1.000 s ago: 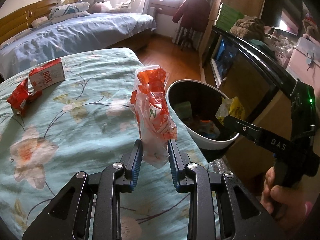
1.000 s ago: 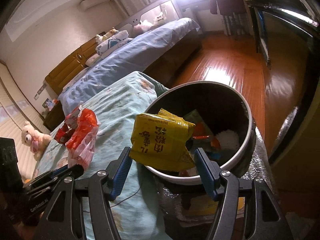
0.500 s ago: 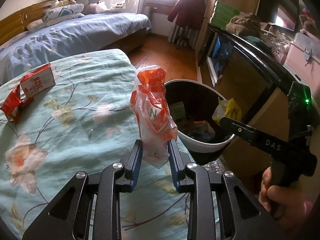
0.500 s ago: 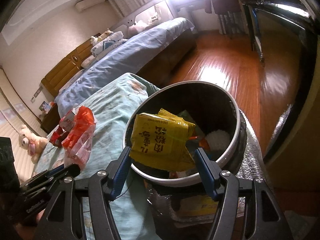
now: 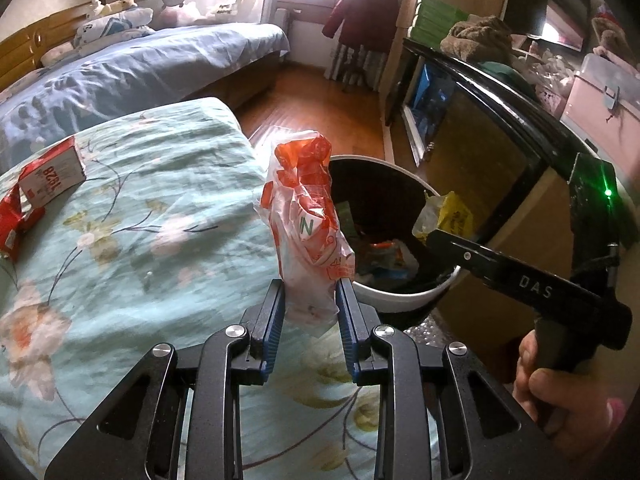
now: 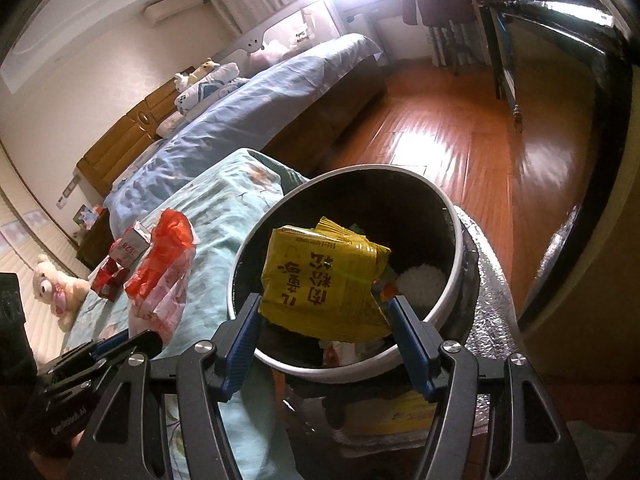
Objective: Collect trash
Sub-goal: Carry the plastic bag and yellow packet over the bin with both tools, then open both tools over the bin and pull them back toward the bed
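My left gripper [image 5: 310, 300] is shut on a crumpled orange-and-clear plastic bag [image 5: 306, 216], held upright above the floral bedspread, just left of the bin [image 5: 404, 300]. My right gripper [image 6: 324, 320] is shut on a yellow packet [image 6: 324, 280] and holds it over the round white bin [image 6: 460, 256], which has several pieces of trash inside. The bag also shows in the right wrist view [image 6: 160, 280]. A red-and-white carton [image 5: 52, 172] and a red wrapper [image 5: 12, 216] lie on the bedspread at the left.
The floral bedspread [image 5: 120, 260] fills the left. A blue bed [image 5: 120, 68] stands behind it. A dark glass cabinet [image 5: 480, 128] runs along the right of the bin. Wooden floor [image 6: 440, 128] lies beyond the bin.
Both grippers have moved closer to the bin with their loads. The yellow packet now hangs further over the bin's opening. Both grips are unchanged.
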A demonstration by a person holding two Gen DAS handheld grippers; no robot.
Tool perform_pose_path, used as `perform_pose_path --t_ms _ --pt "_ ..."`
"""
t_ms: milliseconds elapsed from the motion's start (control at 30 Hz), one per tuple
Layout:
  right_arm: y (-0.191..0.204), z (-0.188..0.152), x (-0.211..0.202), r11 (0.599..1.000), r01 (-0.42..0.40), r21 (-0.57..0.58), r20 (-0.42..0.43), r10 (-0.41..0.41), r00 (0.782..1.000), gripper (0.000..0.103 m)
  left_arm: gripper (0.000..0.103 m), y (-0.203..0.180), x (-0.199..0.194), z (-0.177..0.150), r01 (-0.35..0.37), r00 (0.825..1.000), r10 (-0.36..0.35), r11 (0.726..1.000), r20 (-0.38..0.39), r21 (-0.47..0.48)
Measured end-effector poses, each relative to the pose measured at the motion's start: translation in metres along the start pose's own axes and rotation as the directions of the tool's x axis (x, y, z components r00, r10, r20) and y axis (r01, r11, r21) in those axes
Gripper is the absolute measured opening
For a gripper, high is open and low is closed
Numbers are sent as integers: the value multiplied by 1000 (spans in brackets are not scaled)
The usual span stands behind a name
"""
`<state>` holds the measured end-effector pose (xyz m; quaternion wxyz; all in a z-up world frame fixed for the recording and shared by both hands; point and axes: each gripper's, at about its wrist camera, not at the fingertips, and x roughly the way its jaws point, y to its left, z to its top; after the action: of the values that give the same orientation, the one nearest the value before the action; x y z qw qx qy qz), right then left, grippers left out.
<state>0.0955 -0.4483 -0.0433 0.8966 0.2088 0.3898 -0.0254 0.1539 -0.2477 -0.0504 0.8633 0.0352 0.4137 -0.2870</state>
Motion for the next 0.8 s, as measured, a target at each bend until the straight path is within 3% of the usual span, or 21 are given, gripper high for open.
perform_pose_path --t_ms 800 --pt "-14 18 9 1000 -1 20 -28 2 1000 65 25 -23 27 21 32 999 -30 998 -37 49"
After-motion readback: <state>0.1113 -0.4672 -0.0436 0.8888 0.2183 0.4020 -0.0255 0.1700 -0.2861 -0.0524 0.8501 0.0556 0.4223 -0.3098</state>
